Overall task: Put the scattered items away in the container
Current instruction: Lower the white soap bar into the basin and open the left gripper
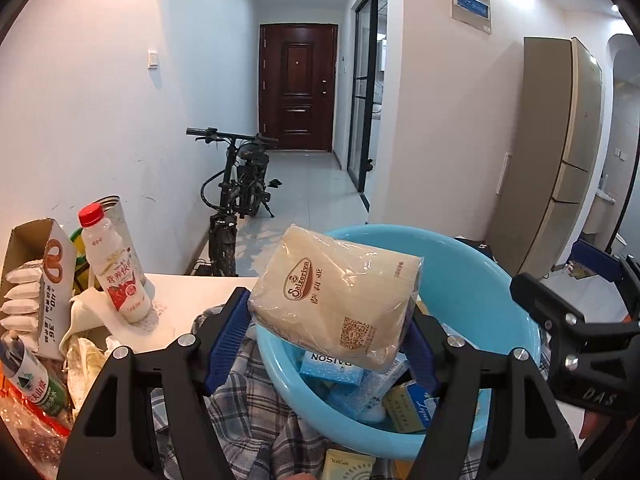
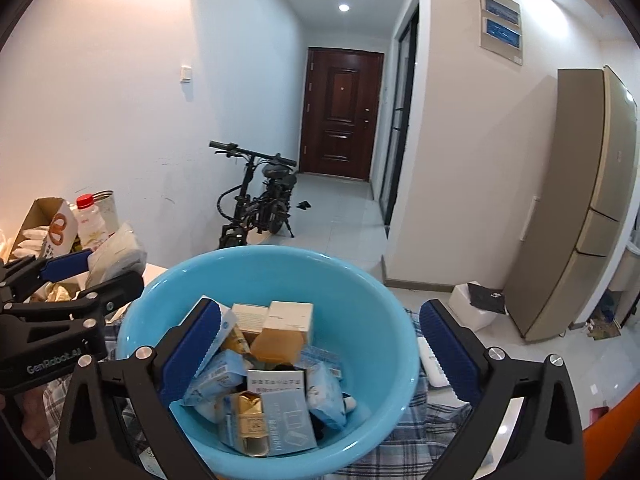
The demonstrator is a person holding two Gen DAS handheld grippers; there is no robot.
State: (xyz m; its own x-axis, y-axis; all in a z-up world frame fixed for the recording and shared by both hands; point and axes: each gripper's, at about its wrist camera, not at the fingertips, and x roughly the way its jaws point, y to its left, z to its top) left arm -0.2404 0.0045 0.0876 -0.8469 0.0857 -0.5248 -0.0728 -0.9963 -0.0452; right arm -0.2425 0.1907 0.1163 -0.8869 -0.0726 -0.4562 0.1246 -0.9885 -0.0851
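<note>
While the left tongs (image 1: 326,344) grip a beige napkin pack (image 1: 336,300) between blue pads, the pack hangs tilted over the near rim of the blue basin (image 1: 472,280). Basin sits on a plaid cloth (image 1: 256,364) on the white table (image 1: 192,292), already holding boxes and packets: a blue-white box (image 2: 286,412), a gold-wrapped bar (image 2: 250,420), tissue packs (image 2: 326,394), a white carton (image 2: 290,314). Right tongs (image 2: 320,350) spread wide, holding nothing, left pad over the basin's inside, right pad outside its rim. Left of the basin on the table: red-capped milk bottle (image 1: 118,264), open cardboard box (image 1: 36,280) of white sachets, a tin can (image 1: 116,216) behind, green-label bottle (image 1: 28,384) at bottom left. Small yellow box (image 1: 348,464) lies on the cloth just under the basin. Bike (image 1: 236,192) and brown door (image 1: 296,88) are in the hallway behind.
</note>
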